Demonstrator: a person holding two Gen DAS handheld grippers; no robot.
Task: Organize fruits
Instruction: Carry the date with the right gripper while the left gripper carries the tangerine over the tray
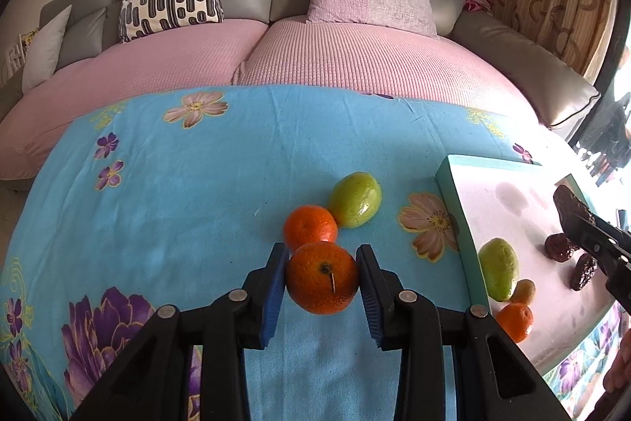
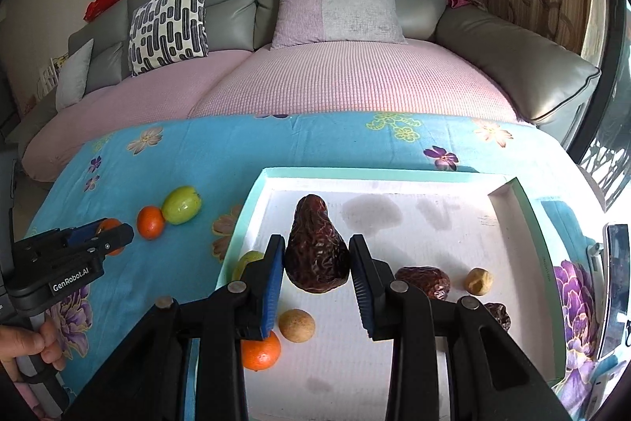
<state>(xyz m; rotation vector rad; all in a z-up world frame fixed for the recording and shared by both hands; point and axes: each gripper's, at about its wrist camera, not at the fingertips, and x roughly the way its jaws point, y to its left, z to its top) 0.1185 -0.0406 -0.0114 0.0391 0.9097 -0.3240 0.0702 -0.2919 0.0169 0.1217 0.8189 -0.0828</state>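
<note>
- The left gripper point(image 1: 321, 279) is clamped on an orange point(image 1: 322, 277), the blue pads pressing both flanks, jaws roughly half apart. The fruit seems lifted just off the blue flowered cloth point(image 1: 177, 192) covering the worktop, probably on its way to the tray.
- Just beyond it, a second orange point(image 1: 309, 225) and a green fruit point(image 1: 355, 199) lie touching on the cloth, apparently not yet sorted.
- To the right, the teal-rimmed tray point(image 2: 394, 173) collects sorted fruit: a green fruit point(image 1: 497, 275) and a small orange point(image 2: 261, 350) at its near left, dried dates point(image 2: 424, 281) near right.
- The right gripper point(image 2: 316, 265) grips a large wrinkled date point(image 2: 315, 247) above the tray floor, jaws moderately apart, likely about to set it beside the other dates.
</note>
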